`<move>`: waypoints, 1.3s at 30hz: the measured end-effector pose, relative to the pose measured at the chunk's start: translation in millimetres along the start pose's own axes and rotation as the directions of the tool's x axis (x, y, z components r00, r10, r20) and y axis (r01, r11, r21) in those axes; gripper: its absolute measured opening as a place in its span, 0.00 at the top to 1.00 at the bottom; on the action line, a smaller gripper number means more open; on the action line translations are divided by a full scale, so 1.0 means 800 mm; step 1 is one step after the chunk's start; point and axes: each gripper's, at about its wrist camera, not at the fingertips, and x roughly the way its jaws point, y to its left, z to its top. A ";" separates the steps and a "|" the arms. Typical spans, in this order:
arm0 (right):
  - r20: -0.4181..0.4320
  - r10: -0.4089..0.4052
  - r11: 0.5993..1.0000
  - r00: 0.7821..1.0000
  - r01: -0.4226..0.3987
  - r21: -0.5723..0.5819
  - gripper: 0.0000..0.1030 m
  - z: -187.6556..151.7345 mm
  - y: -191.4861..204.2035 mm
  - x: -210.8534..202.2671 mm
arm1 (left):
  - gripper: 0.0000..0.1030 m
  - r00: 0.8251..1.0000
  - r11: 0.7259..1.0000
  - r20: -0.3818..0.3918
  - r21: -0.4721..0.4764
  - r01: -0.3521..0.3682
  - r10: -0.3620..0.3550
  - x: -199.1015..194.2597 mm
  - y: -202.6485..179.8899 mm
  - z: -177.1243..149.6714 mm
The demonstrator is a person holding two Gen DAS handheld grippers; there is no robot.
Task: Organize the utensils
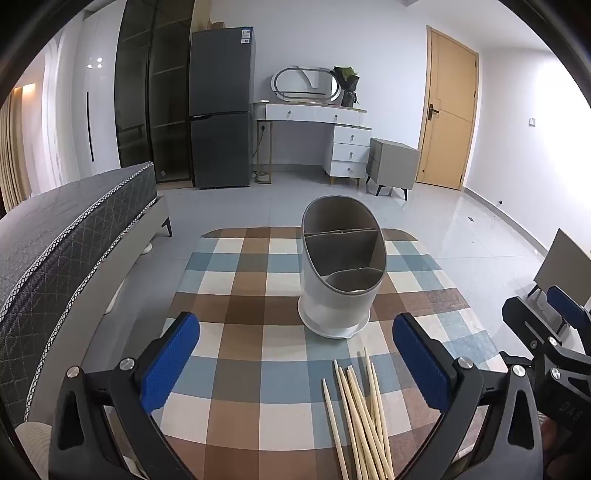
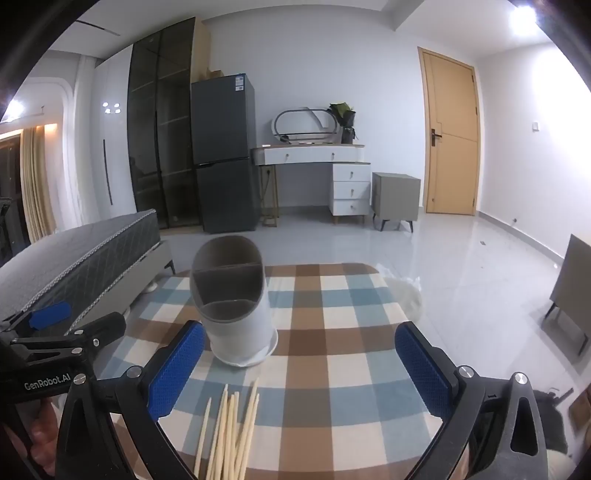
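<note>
Chopsticks [image 1: 364, 413] are lying before your wide-spread left gripper [image 1: 295, 365] and right gripper [image 2: 299, 369]. Only your right view is showing ceiling lights [image 2: 522, 16] glowing. Checked cloth [image 1: 240, 295] is covering the table.

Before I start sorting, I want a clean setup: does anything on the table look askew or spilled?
Only the chopsticks: they lie in a loose, crossed pile on the checked cloth, outside the holder, which stands upright and looks empty. Nothing spilled or damaged.

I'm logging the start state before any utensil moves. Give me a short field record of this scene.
surface: checkered tablecloth
holder: grey-white utensil holder, upright, divided compartments, no utensils seen inside
utensils: loose pile of wooden chopsticks lying in front of holder
left gripper: open, empty
right gripper: open, empty
</note>
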 end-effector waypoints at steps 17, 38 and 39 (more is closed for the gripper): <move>-0.001 0.000 1.000 1.000 0.000 0.001 0.00 -0.001 -0.002 0.002 | 0.01 1.000 1.000 0.000 -0.003 0.000 0.000 -0.001 -0.001 0.000; -0.006 0.007 1.000 1.000 -0.007 0.020 0.00 -0.001 -0.001 0.004 | 0.01 1.000 1.000 -0.027 0.005 -0.008 0.008 0.015 -0.026 -0.013; -0.008 0.011 1.000 1.000 -0.011 0.025 0.00 0.000 -0.002 0.005 | 0.01 0.999 1.000 -0.040 0.010 -0.015 0.015 0.023 -0.017 -0.017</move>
